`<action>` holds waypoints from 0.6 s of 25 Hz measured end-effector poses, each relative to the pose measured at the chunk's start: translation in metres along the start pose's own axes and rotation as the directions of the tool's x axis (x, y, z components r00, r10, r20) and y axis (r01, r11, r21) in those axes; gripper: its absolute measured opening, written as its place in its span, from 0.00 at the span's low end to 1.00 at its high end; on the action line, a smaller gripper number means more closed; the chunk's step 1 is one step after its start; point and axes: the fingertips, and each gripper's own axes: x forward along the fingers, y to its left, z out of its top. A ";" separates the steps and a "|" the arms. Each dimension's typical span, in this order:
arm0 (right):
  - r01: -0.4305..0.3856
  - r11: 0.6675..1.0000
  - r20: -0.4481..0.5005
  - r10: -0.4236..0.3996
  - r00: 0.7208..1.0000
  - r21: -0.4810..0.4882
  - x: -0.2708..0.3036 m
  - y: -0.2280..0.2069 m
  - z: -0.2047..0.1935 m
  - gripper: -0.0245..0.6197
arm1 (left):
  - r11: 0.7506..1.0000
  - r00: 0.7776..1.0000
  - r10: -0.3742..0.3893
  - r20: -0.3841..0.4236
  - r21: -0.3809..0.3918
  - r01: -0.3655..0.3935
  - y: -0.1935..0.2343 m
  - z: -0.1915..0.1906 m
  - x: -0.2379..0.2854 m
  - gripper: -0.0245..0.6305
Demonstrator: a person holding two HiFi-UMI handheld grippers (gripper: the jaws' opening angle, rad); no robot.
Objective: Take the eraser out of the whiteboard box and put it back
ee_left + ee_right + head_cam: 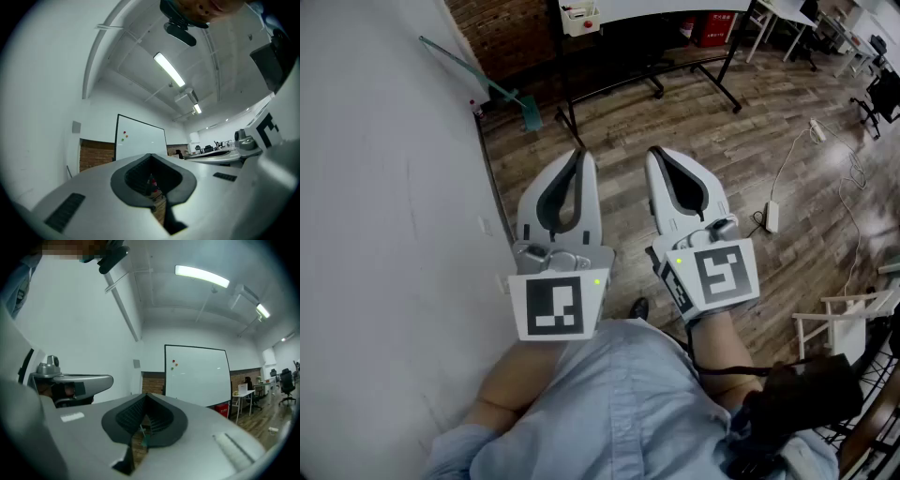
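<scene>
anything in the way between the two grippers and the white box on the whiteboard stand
Nothing visible does: only bare wooden floor separates the left gripper and right gripper from the small white whiteboard box. A green-handled tool leans on the wall, off to the side. The eraser cannot be made out.

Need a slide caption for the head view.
Left gripper and right gripper held side by side, shut and empty, above a wooden floor beside a white wall.
</scene>
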 end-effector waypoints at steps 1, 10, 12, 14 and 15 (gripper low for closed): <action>0.000 1.000 -0.001 0.000 1.000 0.000 0.001 -0.001 0.000 0.04 | 1.000 1.000 0.000 -0.001 -0.001 0.000 0.000 0.000 0.001 0.04; -0.002 1.000 0.001 0.002 1.000 0.007 0.002 -0.012 -0.005 0.04 | 1.000 1.000 -0.002 -0.005 -0.002 0.002 -0.007 -0.007 0.010 0.04; -0.004 1.000 0.003 0.004 1.000 0.009 0.002 -0.016 -0.008 0.04 | 1.000 1.000 0.000 0.002 -0.006 0.000 -0.010 -0.008 0.014 0.04; -0.009 1.000 -0.001 0.009 1.000 0.016 0.001 -0.021 -0.011 0.04 | 1.000 1.000 0.001 0.003 -0.019 -0.001 -0.015 -0.011 0.018 0.04; -0.015 1.000 -0.004 0.015 1.000 0.022 0.001 -0.023 -0.013 0.04 | 1.000 1.000 -0.001 0.000 -0.025 0.001 -0.017 -0.013 0.020 0.04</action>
